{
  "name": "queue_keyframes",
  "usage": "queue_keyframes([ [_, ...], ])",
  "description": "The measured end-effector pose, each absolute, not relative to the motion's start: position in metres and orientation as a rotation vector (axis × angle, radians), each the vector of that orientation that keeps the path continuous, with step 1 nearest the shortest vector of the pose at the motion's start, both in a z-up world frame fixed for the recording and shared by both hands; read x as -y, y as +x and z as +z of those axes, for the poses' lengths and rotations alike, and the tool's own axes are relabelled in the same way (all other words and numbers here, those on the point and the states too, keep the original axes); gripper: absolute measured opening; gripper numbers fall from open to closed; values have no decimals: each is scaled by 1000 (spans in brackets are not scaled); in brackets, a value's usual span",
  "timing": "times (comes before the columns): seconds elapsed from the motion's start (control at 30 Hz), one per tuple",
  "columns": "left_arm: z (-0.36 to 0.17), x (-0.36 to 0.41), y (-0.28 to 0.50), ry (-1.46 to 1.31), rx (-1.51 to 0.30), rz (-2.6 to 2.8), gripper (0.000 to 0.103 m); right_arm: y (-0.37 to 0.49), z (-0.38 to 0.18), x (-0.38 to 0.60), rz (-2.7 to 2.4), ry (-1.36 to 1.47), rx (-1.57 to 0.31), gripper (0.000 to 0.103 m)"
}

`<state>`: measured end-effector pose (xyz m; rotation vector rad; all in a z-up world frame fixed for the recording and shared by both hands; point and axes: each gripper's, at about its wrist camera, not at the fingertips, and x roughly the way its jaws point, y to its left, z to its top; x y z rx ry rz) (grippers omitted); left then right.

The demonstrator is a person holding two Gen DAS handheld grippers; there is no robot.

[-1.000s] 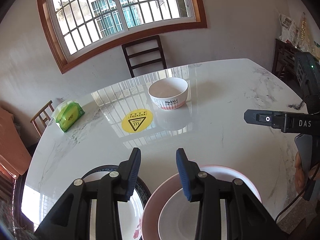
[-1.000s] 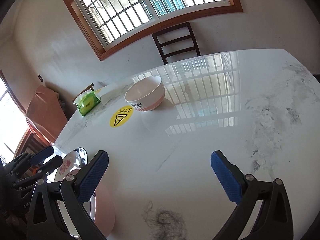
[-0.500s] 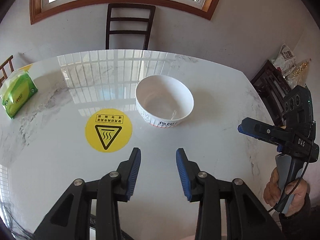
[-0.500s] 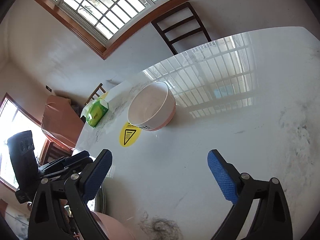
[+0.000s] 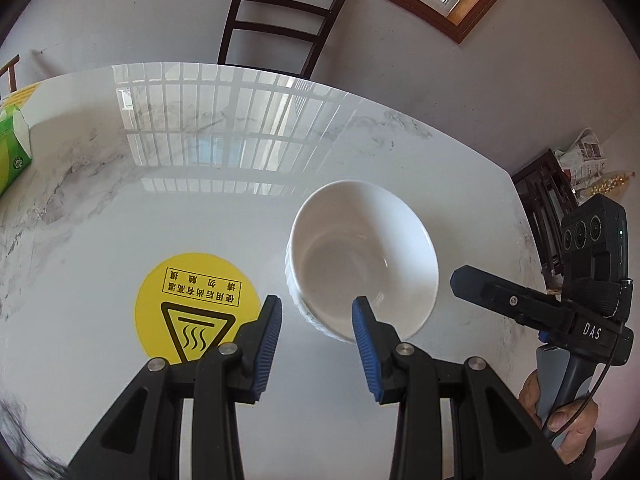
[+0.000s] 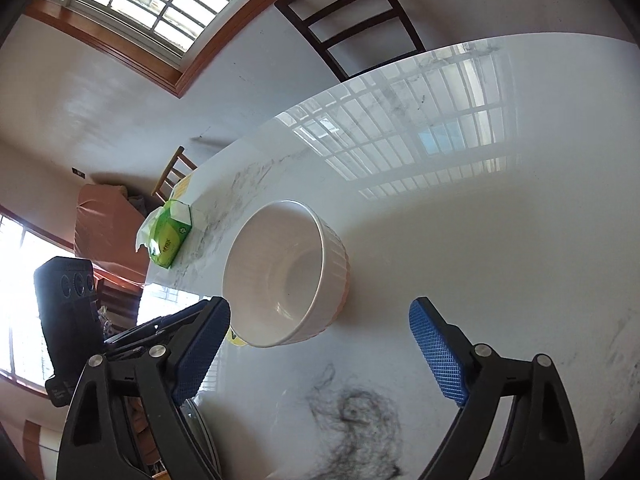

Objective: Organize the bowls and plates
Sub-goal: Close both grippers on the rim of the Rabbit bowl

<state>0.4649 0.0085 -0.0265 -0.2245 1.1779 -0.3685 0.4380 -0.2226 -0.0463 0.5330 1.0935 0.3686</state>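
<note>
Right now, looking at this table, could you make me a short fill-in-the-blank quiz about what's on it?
1. The white bowl holds ____.
2. The round sticker beside the bowl is coloured ____.
3. The green tissue pack lies on the marble ____.
4. Between the blue pads of the left gripper there is ____ held.

Missing words: nothing; yellow; table; nothing

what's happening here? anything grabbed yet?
Nothing grabbed yet. A person holds two handheld grippers over a marble table, both aimed at one empty white bowl. The left gripper is part open and empty, at the bowl's near rim. The right gripper is wide, its jaws closing, nothing between them. A yellow sticker lies beside the bowl.
</note>
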Motion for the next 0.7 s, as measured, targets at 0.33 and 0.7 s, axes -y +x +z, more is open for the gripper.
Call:
queue_keyframes([
  [0.33, -53, -5, 483, -245, -1229, -305, 37, 464, -62, 201, 358, 458, -1174, 43],
  [0.7, -23, 3, 447, -214, -1196, -204, 12, 446, -54, 205, 384, 470, -1181, 22],
])
